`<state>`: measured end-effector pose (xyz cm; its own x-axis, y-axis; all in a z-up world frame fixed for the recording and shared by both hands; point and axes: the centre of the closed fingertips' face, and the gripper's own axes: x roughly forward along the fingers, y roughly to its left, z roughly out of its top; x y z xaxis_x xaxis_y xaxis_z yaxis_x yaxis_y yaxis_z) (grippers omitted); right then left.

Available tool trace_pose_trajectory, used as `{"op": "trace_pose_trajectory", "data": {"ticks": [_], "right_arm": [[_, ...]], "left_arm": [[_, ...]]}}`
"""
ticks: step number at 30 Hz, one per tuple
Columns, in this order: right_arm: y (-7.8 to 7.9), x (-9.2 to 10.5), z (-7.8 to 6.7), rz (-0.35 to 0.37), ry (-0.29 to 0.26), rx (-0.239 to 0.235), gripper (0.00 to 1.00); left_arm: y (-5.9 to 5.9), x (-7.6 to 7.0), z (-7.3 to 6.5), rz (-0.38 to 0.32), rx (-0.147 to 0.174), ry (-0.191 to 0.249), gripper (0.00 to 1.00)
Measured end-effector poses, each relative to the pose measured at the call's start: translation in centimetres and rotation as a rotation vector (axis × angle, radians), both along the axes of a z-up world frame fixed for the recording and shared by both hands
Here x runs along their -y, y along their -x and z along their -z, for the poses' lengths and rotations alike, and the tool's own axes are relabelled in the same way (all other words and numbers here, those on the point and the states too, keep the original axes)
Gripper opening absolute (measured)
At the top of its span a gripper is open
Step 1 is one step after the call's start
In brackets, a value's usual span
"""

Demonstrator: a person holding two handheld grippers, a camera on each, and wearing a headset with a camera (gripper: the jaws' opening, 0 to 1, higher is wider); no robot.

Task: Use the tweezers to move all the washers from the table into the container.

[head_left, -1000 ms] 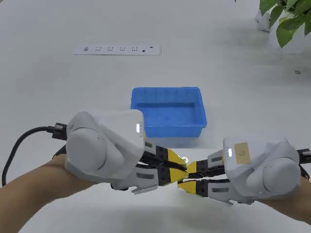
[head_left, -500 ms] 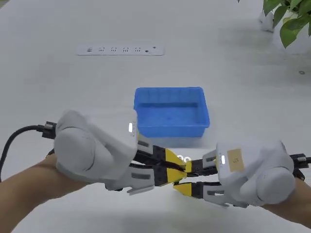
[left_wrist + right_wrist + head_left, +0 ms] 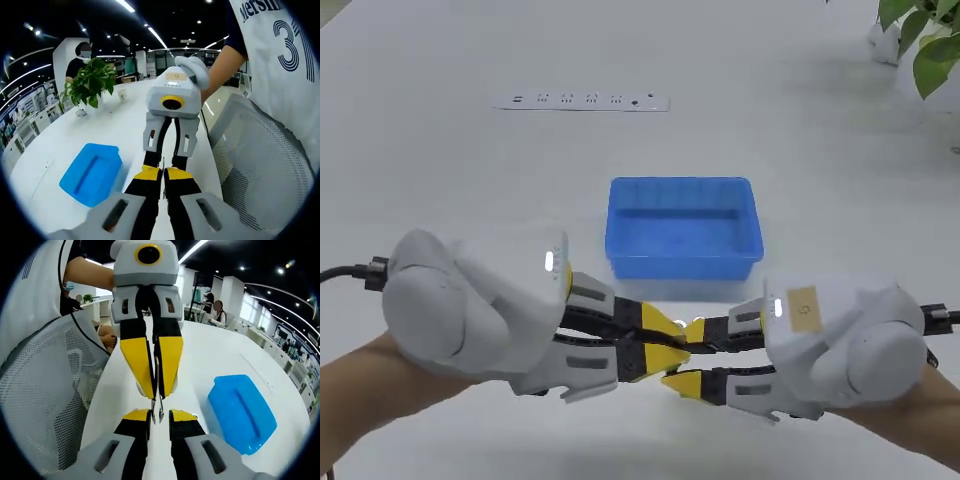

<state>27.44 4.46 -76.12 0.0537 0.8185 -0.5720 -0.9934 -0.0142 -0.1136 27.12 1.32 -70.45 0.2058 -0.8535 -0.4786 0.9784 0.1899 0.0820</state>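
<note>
My two grippers meet tip to tip in front of the blue container (image 3: 685,225). The left gripper (image 3: 665,343) is shut on the thin metal tweezers (image 3: 157,390), whose points stick out toward the right gripper (image 3: 160,416). The right gripper's yellow-tipped jaws stand slightly apart on either side of those points without touching them, so it is open. A small washer (image 3: 698,322) shows on the white table just behind the meeting tips, partly hidden by them. From the left gripper view, the container (image 3: 92,172) lies to the left and the right gripper (image 3: 164,167) faces me.
A white power strip (image 3: 582,101) lies far back on the table (image 3: 800,130). A potted plant (image 3: 925,40) stands at the far right corner. A mesh chair (image 3: 260,165) and a person's torso are close behind the near table edge.
The picture has shifted a little. The left gripper's body has swung out to the left while its tips stayed against the right gripper's tips. The container has not moved.
</note>
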Motion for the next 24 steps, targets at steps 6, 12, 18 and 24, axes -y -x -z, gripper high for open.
{"op": "trace_pose_trajectory", "data": {"ticks": [6,12,18,24], "right_arm": [[0.0,-0.3,0.0,-0.016,0.004,0.016,0.11],[-0.2,-0.2,0.4,-0.022,0.028,0.028,0.11],[-0.9,-0.5,0.8,-0.019,0.038,0.032,0.11],[-1.7,-0.5,1.2,-0.002,0.04,0.031,0.11]], "left_arm": [[0.0,-1.0,-0.1,-0.017,-0.011,0.018,0.06],[-0.3,-1.5,0.4,-0.032,-0.018,0.011,0.06],[-1.0,-1.3,0.7,-0.033,-0.003,-0.001,0.06],[-1.7,-1.4,1.0,-0.048,-0.001,-0.007,0.06]]}}
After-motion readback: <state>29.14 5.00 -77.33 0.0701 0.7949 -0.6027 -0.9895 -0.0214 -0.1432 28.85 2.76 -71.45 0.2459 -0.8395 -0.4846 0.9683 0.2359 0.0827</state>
